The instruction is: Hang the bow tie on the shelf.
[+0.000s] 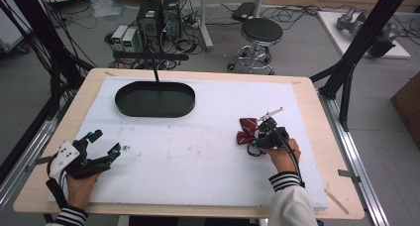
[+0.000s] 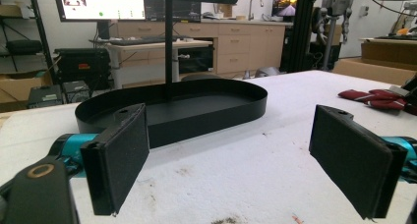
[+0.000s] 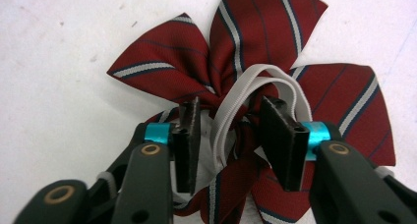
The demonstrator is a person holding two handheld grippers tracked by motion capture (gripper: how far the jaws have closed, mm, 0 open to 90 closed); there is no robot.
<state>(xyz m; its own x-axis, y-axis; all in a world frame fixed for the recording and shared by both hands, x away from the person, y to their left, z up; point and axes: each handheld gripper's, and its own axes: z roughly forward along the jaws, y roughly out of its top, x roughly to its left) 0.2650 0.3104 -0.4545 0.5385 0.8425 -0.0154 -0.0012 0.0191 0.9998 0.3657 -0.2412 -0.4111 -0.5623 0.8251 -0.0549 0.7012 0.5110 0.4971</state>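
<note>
A: What sits left of the black oval tray (image 1: 155, 99)?

B: The left gripper (image 1: 99, 145), near the desk's (image 1: 307, 94) front-left edge, well short of the tray. Its 2 fingers (image 2: 118, 157) stand wide apart with nothing between them, and bare white foam sheet (image 1: 188, 156) runs from them up to the tray's front wall.

A: And the tray itself?

B: It lies close to the sheet's far edge, left of middle, with a thin black post (image 1: 154, 70) rising at its far side.

A: To the right of the tray?

B: An open stretch of sheet, then a red striped bow tie (image 3: 255, 71) with a white elastic band (image 3: 236, 111), nearer the front. The right gripper (image 3: 231, 130) is down on it, fingers (image 3: 280, 135) partly apart on either side of the band and the knot, not yet pressed together.
</note>
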